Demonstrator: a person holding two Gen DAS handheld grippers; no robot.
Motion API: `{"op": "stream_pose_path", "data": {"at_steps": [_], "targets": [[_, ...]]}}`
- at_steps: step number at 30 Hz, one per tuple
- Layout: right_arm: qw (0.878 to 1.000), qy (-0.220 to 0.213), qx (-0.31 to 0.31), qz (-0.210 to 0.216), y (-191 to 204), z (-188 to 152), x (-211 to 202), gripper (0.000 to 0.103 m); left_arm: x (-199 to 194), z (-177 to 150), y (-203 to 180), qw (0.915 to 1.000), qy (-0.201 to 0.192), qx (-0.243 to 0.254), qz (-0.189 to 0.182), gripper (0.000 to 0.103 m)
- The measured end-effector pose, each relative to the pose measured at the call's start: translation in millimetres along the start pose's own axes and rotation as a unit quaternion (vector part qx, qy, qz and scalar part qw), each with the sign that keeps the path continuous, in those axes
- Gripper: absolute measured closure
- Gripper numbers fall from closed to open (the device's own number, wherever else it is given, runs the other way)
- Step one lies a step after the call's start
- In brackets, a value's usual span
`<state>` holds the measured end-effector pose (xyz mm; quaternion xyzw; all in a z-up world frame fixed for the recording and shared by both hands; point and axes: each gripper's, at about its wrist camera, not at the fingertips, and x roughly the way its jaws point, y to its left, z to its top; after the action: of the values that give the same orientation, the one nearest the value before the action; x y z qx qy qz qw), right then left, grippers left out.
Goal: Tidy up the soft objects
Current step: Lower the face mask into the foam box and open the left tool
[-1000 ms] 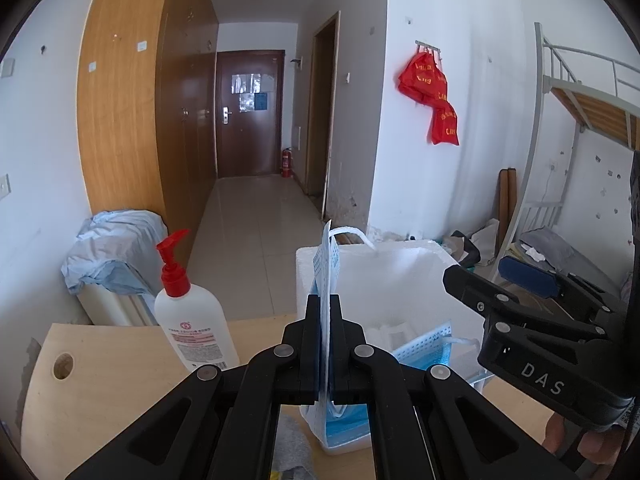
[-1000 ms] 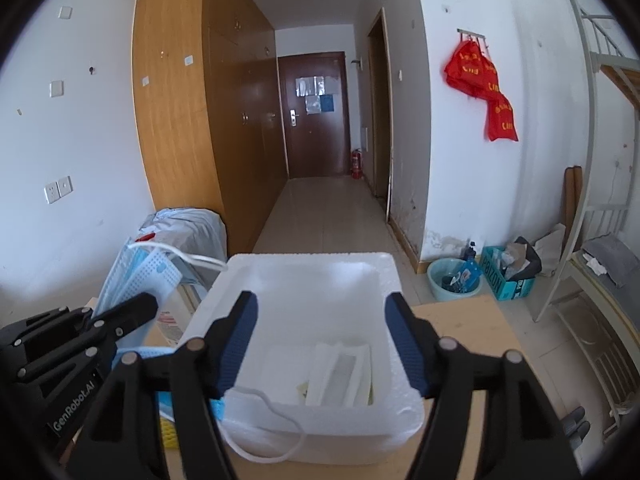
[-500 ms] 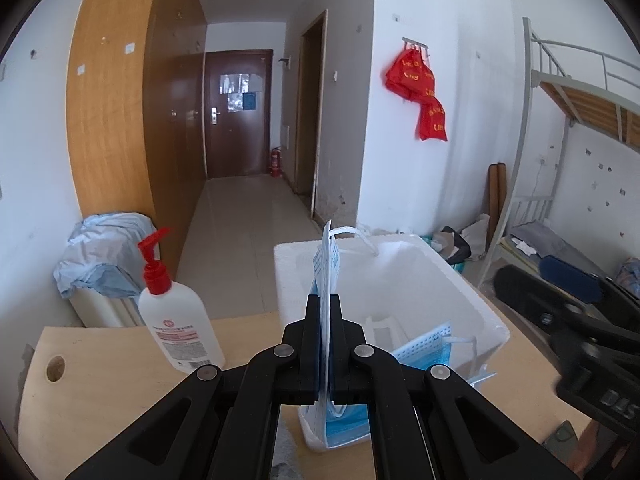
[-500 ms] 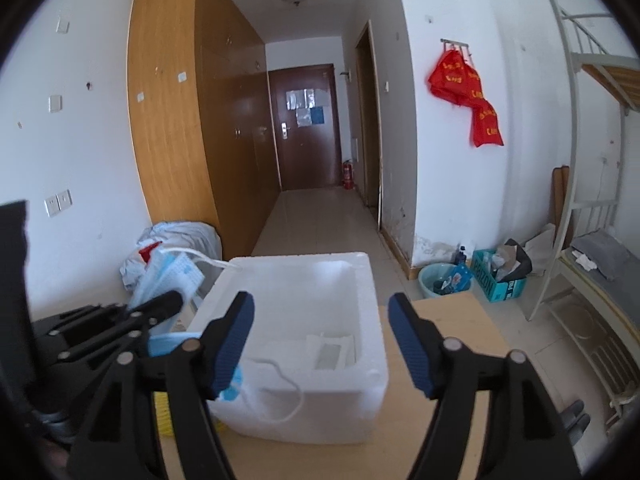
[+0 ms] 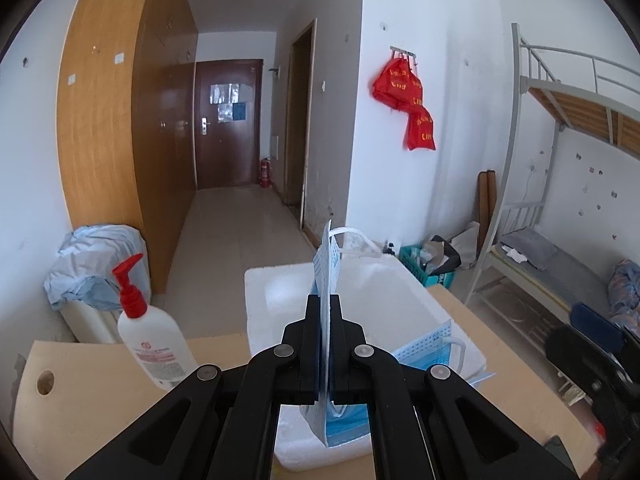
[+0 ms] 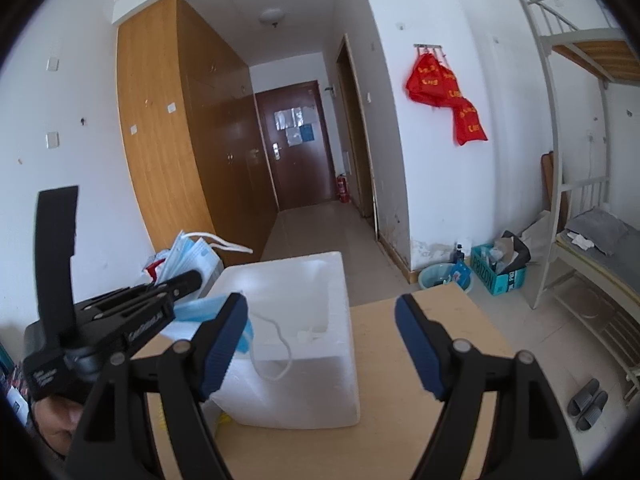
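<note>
With our left claw (image 5: 325, 312) pinching the face masks (image 5: 327, 268) above the foam box (image 5: 256, 312), we should lower them inside while the right claw (image 6: 320, 322), just widened and empty, stays beside it.

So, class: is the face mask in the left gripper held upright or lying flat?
Upright. The face mask stands on edge, pinched in the shut left gripper above the foam box.

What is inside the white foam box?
A blue face mask drapes over the white foam box's near rim, its ear loop hanging outside. The left gripper and walls hide the bottom.
</note>
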<state>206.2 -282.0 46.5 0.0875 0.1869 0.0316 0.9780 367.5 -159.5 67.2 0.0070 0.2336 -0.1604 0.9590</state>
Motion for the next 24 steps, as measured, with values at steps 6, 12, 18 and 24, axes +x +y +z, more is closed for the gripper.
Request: {"op": "stream_pose_path", "data": {"at_steps": [6, 12, 18, 24], "targets": [[1.000, -0.002, 0.005, -0.008, -5, -4, 1, 0.022, 11, 5, -9, 1.0000, 0.002, -0.002, -0.005, 0.101], [1.000, 0.003, 0.004, -0.010, -4, -9, 3, 0.022, 25, 6, -13, 1.0000, 0.008, -0.001, -0.003, 0.101], [1.000, 0.010, -0.012, -0.006, 7, -13, 6, 0.022, 31, 6, -12, 1.0000, 0.004, -0.005, 0.004, 0.101], [1.000, 0.011, -0.016, -0.008, 8, -16, 4, 0.022, 39, 8, -15, 0.9999, 0.008, -0.001, 0.009, 0.101]]}}
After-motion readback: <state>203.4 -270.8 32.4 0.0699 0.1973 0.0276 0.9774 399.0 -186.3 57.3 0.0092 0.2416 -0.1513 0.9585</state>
